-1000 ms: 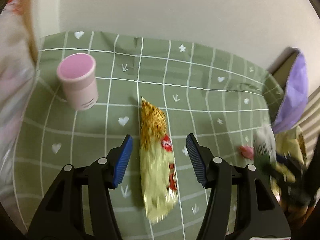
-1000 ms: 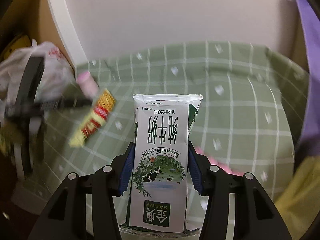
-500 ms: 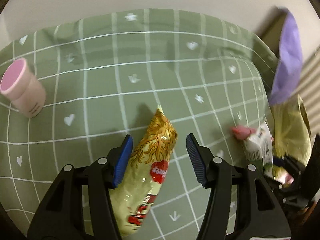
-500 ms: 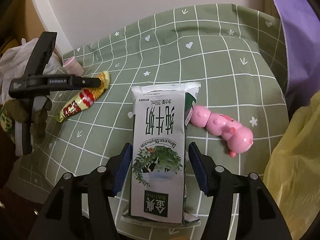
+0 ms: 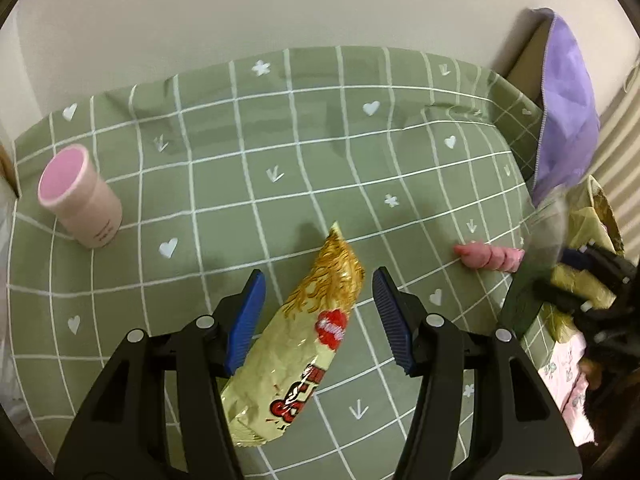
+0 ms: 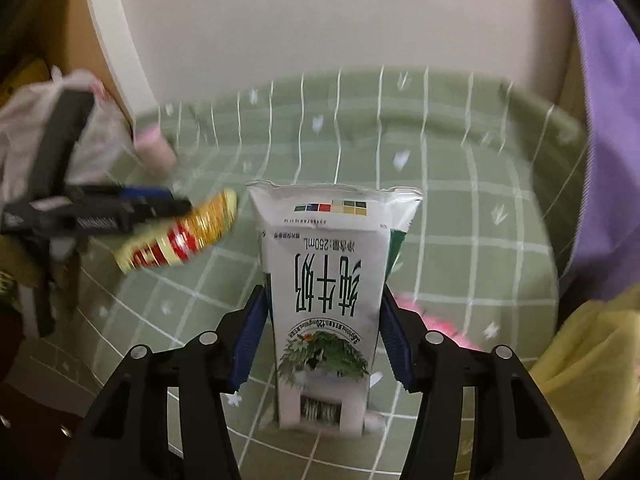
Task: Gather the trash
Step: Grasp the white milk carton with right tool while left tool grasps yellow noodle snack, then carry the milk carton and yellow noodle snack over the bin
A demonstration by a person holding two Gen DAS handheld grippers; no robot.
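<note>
A gold snack wrapper [image 5: 304,344] with red print lies between the wide-apart blue pads of my left gripper [image 5: 318,304], above the green checked tablecloth [image 5: 280,152]; its lower end rests against the left finger. It also shows in the right wrist view [image 6: 180,240], lifted off the cloth. My right gripper [image 6: 324,304] is shut on a white and green milk carton [image 6: 326,280], held upright above the table. The right gripper shows blurred at the table's right edge [image 5: 592,280].
A pink cylinder cup [image 5: 80,200] stands at the left. A pink toy caterpillar [image 5: 488,256] lies at the right edge. A purple cloth [image 5: 564,112] hangs at the far right, a yellow bag [image 6: 592,380] below it. A white plastic bag [image 6: 48,120] sits at the left.
The left gripper has swung left and back with the wrapper. The right gripper has lifted and moved with the carton; the view is blurred and the pink toy is now mostly hidden behind it.
</note>
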